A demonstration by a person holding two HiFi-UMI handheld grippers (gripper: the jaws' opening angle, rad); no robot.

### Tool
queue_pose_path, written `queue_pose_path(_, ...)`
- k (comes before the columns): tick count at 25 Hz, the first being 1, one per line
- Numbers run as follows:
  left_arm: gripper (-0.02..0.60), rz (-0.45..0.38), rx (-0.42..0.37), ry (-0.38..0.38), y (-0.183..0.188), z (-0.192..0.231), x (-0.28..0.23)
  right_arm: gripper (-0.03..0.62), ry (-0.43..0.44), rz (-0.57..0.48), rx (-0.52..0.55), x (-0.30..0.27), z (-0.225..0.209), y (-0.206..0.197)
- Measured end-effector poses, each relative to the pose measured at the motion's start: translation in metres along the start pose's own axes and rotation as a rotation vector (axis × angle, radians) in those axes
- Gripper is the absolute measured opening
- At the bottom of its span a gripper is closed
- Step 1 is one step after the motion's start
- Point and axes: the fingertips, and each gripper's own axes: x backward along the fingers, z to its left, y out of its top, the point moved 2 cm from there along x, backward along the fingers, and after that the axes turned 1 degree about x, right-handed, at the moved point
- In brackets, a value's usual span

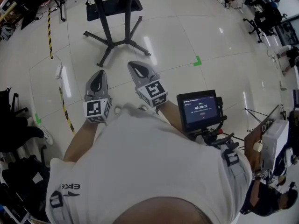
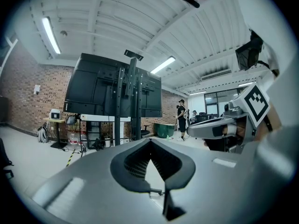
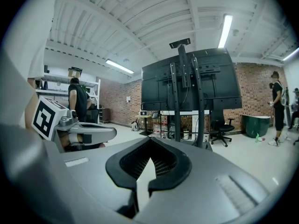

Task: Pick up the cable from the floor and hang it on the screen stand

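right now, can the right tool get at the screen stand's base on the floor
Probably not without a step forward: the right tool, shut and empty, is held near the torso, and the screen stand's base sits on the floor ahead. Only bare floor lies between them.

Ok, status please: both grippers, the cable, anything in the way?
Left gripper shut, empty; right gripper shut, empty. White cable on the floor, left of the screen stand, not yet picked up. No obstacle seen toward it.
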Motion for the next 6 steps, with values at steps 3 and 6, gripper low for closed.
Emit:
queue_pose_path(3, 0.003, -0.004, 0.001, -0.001, 0.0016, 0.0003, -0.001, 0.012, 0.0, -0.003, 0.004, -0.0008, -0.0007, 0.0017)
queue_pose_path(6, 0.003, -0.009, 0.002, -0.003, 0.003, -0.0011, -0.0013, 0.012, 0.001, -0.004, 0.008, -0.0004, -0.0019, 0.0026)
